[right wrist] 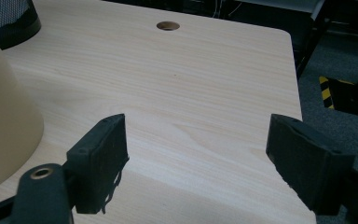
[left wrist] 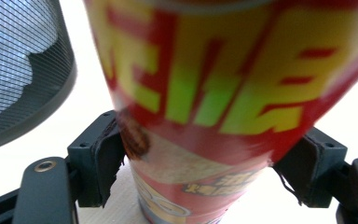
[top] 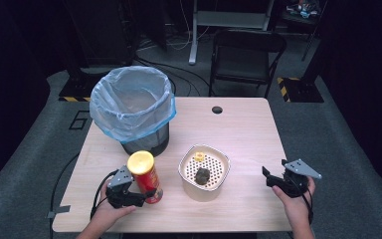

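A red crisps can with a yellow lid stands tilted near the table's front left. My left gripper is shut on its lower part. In the left gripper view the can sits between the jaws, and both black pads press on its sides. My right gripper is open near the table's front right, held in a hand. In the right gripper view that gripper has bare wooden tabletop between its wide-apart jaws.
A cream strainer bowl at the front middle holds a dark lump and a yellow piece. A black mesh bin lined with a blue bag stands at the back left. A cable hole is near the far edge, with a chair beyond.
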